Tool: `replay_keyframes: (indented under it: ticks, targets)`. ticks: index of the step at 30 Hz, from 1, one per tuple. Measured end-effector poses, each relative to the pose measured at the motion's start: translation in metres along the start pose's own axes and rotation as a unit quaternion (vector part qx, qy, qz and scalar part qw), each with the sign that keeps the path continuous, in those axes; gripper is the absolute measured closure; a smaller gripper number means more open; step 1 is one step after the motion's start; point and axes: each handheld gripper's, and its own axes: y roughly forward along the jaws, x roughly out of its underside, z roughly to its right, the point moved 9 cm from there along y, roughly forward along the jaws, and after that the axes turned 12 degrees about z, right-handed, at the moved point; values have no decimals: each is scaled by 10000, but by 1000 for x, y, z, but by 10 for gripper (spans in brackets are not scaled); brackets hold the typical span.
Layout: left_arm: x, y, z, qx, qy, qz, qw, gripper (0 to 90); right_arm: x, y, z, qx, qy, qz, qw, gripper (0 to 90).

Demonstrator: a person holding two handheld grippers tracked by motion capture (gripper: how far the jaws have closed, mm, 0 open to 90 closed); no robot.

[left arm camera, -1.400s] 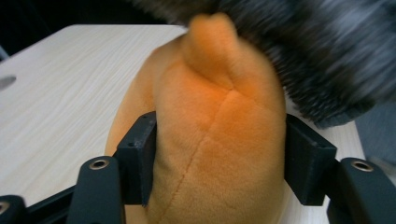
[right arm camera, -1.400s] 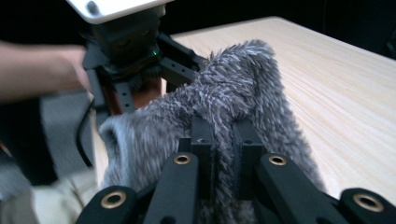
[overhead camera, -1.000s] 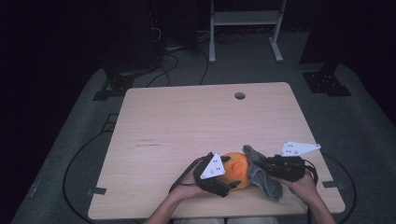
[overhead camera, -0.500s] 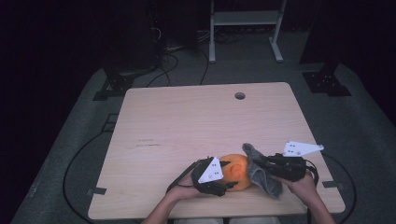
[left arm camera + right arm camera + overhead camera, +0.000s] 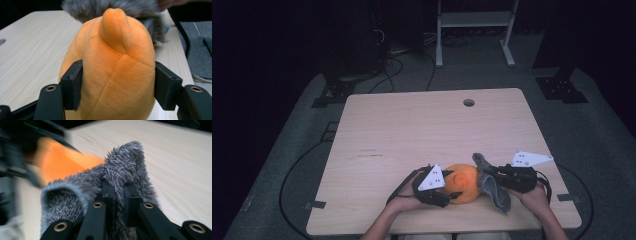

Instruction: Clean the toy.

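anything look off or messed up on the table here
Nothing stands out. The left gripper clamps the orange plush, the right gripper pinches the grey furry cloth beside it; no spill or damage shows.

Pale wooden table [image 5: 412, 130] on grey floor [image 5: 287, 150], dark room.

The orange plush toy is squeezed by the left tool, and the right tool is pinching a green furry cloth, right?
Almost. The left tool does squeeze the orange plush toy, but the furry cloth pinched in the right tool is grey, not green. The right gripper view shows it plainly.
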Motion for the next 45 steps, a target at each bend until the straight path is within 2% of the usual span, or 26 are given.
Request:
replay_keyframes:
  ticks: [2, 3, 6, 7, 9, 11, 13, 15, 17, 18, 19, 20, 21, 23, 25, 26, 27, 30, 31, 32, 34, 36, 38, 41, 44, 45]
  targets:
    - [0, -1, -4, -28, -95, 34, 9999, 343, 10, -3, 15, 403, 122, -172, 9990, 813]
    - [0, -1, -6, -41, -129, 42, 9999, 343, 7, -4, 12, 390, 145, -31, 9991, 812]
    - [1, -1, -8, -80, -252, 117, 9996, 340, -18, -3, -12, -43, -10, 530, 9986, 813]
    - [1, -2, -9, -95, -262, 107, 9996, 339, -22, -1, -18, -171, -22, 593, 9981, 812]
    - [1, -1, -12, -218, -322, 97, 9992, 323, -13, 5, -15, -98, -124, 339, 9993, 813]
    - [1, 0, -15, -315, -488, 166, 9982, 313, 5, 5, 3, 283, -18, -47, 9996, 813]
    - [1, 0, -18, -366, -589, 207, 9974, 312, 19, 1, 15, 563, 84, -383, 9976, 813]
    - [1, -1, -19, -427, -636, 250, 9968, 308, 8, -4, 6, 325, 149, -27, 9994, 812]
    - [2, 0, -20, -449, -668, 279, 9964, 308, -11, -6, -14, -36, -15, 360, 9993, 812]
    - [1, 0, -20, -477, -666, 277, 9962, 308, -16, -4, -23, -213, -109, 450, 9987, 811]
    - [1, 0, -21, -503, -686, 271, 9960, 307, -14, -1, -28, -280, -221, 371, 9987, 811]
    - [2, 2, -21, -566, -714, 278, 9955, 305, -8, 3, -27, -190, -329, 218, 9990, 811]
    - [2, 3, -22, -627, -789, 300, 9945, 305, -1, 6, -21, -46, -300, 105, 9995, 811]
    - [1, 5, -25, -717, -929, 329, 9925, 300, 11, 7, -4, 224, -48, -121, 9997, 811]
    - [1, 5, -28, -750, -1073, 368, 9907, 292, 20, 4, 10, 603, 2, -422, 9973, 812]
    - [1, 4, -28, -755, -1097, 384, 9903, 291, 20, 2, 10, 586, 46, -393, 9975, 812]
    - [2, 4, -29, -789, -1121, 401, 9897, 290, 14, 0, 5, 444, 54, -179, 9988, 812]
    - [1, 5, -30, -825, -1157, 426, 9889, 288, -8, 1, -20, -45, -108, 337, 9994, 810]
    - [1, 6, -30, -814, -1160, 414, 9890, 284, -9, 3, -25, -142, -187, 356, 9991, 810]
    - [1, 6, -29, -775, -1153, 417, 9894, 271, -5, 7, -25, -105, -239, 235, 9994, 810]
    - [0, 7, -26, -701, -1111, 446, 9903, 196, 2, 10, -19, -65, -123, 171, 9998, 809]
    - [0, 9, -25, -655, -1070, 446, 9911, 188, 4, 7, -14, 19, -75, 132, 9999, 809]
    - [0, 10, -24, -624, -1034, 423, 9918, 208, 6, 5, -14, 85, -157, 56, 9998, 809]
    - [2, 9, -24, -718, -960, 360, 9921, 297, 0, 3, -18, 120, -241, 89, 9996, 810]
    - [2, 8, -23, -739, -906, 327, 9926, 334, -11, 2, -34, -351, -308, 329, 9984, 810]
    - [2, 8, -23, -737, -898, 306, 9928, 335, -11, 3, -34, -315, -368, 285, 9984, 810]
